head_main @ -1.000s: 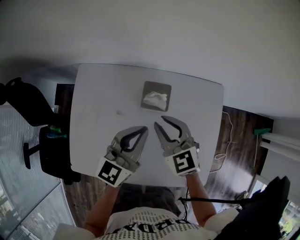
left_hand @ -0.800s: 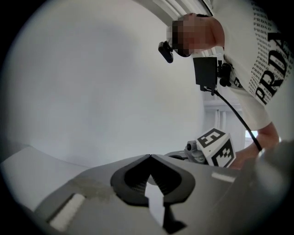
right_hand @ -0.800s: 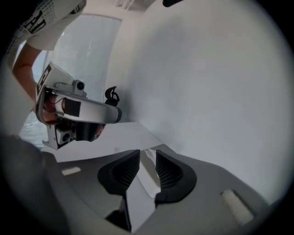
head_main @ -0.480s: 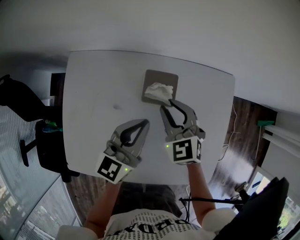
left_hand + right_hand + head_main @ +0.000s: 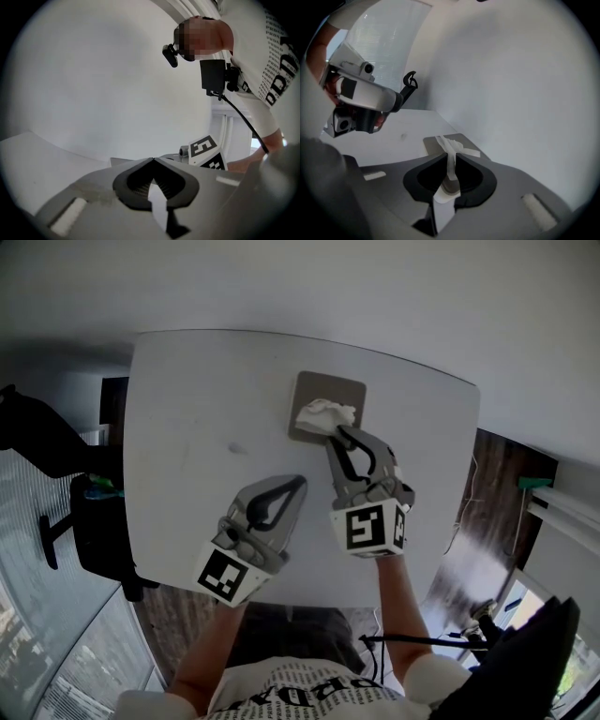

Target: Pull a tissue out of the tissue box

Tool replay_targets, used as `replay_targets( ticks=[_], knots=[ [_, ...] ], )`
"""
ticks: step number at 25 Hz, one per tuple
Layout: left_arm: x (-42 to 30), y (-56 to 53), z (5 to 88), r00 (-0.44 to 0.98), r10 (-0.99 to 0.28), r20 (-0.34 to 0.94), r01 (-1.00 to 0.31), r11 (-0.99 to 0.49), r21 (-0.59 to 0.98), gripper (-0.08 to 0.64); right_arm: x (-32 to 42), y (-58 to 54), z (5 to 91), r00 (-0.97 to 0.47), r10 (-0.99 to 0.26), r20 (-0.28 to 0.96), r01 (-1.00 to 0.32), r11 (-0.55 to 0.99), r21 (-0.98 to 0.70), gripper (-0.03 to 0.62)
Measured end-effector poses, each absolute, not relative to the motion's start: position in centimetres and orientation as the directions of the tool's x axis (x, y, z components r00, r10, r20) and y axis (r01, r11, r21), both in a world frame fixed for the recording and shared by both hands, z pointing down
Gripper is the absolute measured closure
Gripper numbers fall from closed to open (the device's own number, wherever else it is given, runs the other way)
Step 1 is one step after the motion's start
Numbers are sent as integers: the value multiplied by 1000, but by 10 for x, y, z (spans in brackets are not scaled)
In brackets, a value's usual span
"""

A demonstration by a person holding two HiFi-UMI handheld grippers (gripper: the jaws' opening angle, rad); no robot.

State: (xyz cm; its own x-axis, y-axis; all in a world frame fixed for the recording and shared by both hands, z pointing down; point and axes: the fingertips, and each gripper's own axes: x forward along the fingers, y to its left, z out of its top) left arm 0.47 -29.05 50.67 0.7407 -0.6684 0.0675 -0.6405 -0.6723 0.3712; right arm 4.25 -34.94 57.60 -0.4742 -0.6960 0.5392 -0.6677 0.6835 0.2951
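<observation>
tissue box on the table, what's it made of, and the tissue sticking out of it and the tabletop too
Flat grey-brown square tissue box: matte plastic or coated card, going by its even dull top and rounded corners; the look leaves it open.
Crumpled white tissue: soft thin paper, shown by its folds and creases.
White table: smooth with a low sheen and no grain, probably laminate or painted board.

A second ago the right gripper (image 5: 336,435) hung over the middle of the table (image 5: 187,409), jaws spread wide and well short of the tissue box (image 5: 354,390). Since then it has travelled toward 12 o'clock and dipped, and its tips now sit at the box's 6 o'clock edge. The jaws are closing. The tissue (image 5: 323,412), untouched before, now stands as a thin strip between them.
</observation>
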Motion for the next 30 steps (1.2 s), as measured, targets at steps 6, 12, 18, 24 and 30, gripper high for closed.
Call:
replay_targets(
  ticks=[6, 12, 18, 24, 30],
  knots=[
    [2, -291, 508, 742, -667, 63, -638, -674, 373, 568, 46, -352, 579, -448, -709, 544, -675, 668, 315, 581],
    [2, -290, 510, 744, -665, 64, -635, -673, 379, 568, 48, -354, 579, -460, -714, 528, -690, 662, 294, 583],
    [5, -289, 510, 753, -655, 55, -621, -682, 387, 568, 48, -354, 580, -455, -710, 537, -689, 663, 292, 583],
    [6, -293, 495, 757, -653, 36, -615, -693, 377, 568, 49, -355, 564, -468, -713, 522, -702, 659, 270, 583],
    [4, -298, 454, 752, -659, -4, -617, -707, 346, 568, 54, -354, 522, -478, -724, 497, -717, 649, 256, 583]
  ],
)
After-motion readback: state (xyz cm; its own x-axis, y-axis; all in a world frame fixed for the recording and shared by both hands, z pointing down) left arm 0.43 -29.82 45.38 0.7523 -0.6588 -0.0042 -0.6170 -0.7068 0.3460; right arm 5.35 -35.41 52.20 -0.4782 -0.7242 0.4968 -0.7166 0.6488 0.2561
